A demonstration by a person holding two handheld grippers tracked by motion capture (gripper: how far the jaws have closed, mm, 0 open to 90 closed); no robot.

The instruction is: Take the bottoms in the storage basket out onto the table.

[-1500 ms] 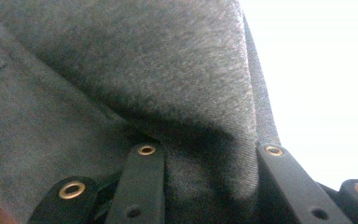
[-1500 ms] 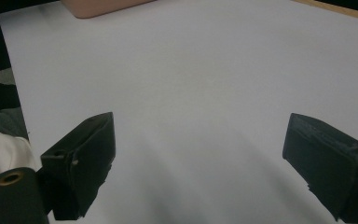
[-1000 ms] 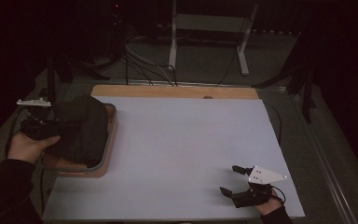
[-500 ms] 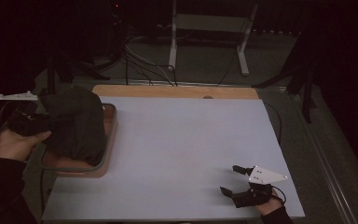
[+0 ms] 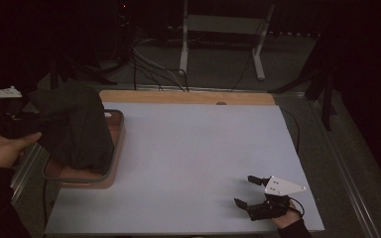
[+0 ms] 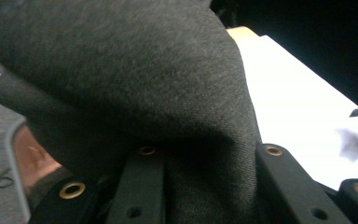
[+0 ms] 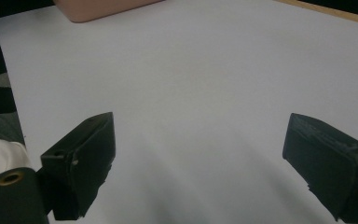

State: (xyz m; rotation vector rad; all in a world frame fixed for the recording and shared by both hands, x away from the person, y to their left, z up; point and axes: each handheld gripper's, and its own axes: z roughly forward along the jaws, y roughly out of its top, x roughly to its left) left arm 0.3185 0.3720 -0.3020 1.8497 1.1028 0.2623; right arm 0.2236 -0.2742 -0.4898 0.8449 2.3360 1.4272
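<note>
Left tongs have pulled further off the worktop's left edge since earlier, dragging the dark cloth up higher; jaws clamped on its fabric. Cloth hangs draped over the tray at the left edge of the worktop, lower part inside it. Right tongs unmoved near the front right corner, jaws wide apart, holding nothing.

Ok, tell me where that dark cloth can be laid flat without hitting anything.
The bare white table top between the tray and the right gripper is free, back to the wooden strip. The left edge is crowded: the tray sits there with the dark cloth hanging over it from the left gripper.
</note>
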